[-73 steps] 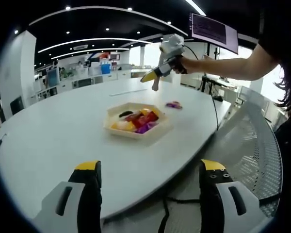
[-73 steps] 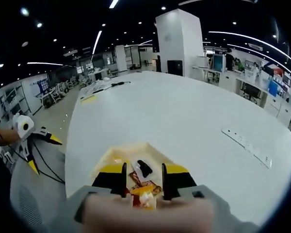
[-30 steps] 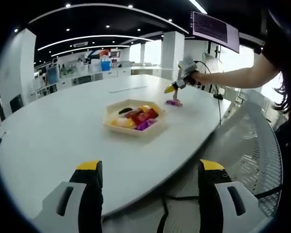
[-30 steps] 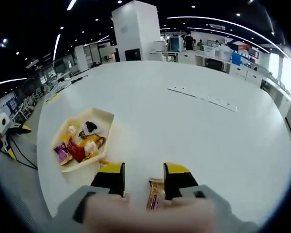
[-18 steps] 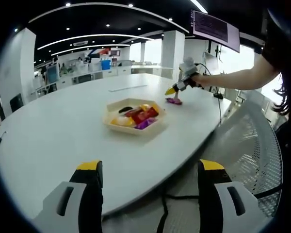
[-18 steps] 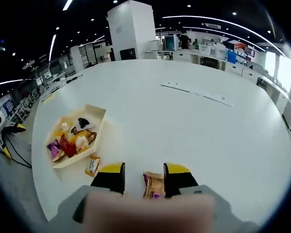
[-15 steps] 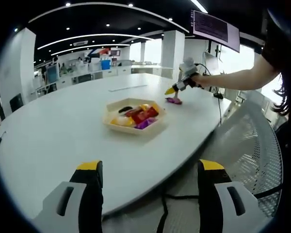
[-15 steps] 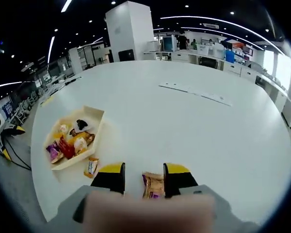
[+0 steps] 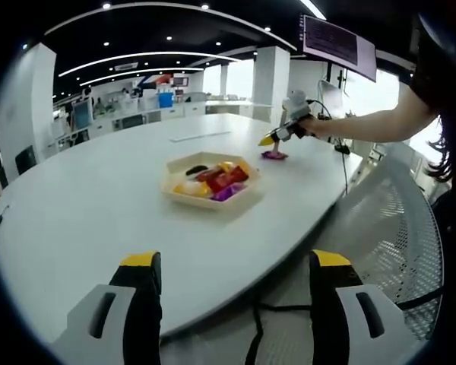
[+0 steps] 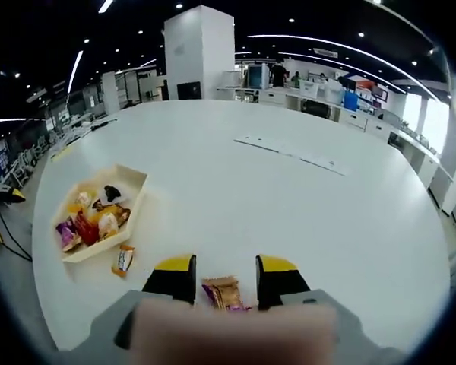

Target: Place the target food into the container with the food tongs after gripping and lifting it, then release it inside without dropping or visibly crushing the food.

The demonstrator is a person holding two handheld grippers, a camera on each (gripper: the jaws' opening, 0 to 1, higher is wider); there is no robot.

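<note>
The right gripper (image 10: 220,283) hangs low over the white table (image 10: 304,220) with its yellow-tipped jaws set a moderate way apart, and a brown-and-purple snack packet (image 10: 224,293) lies flat on the table between them; I cannot tell whether either jaw touches it, and nothing looks clamped yet. From the left gripper view the same gripper (image 9: 277,138) sits at the end of the person's outstretched arm (image 9: 365,122), poised over that packet (image 9: 274,155) near the table's far edge. The cream hexagonal tray (image 10: 133,199) that I take to be the container is well apart from it, already crowded with wrapped snacks, and a small orange packet (image 10: 121,259) lies on the table just beside the tray's near corner. The left gripper (image 9: 232,266) idles off the table's edge, jaws wide and holding nothing. What worries me: the packet is thin and lies flat, so the jaws could skate over it or nip only a crimped end, and then it swings loose on the long carry to the tray (a fair stretch of bare table to cross). Squeezing harder to be safe risks crumpling whatever is inside. And the tray is so full that a careless release could let it slide off the heap and over the rim.
</note>
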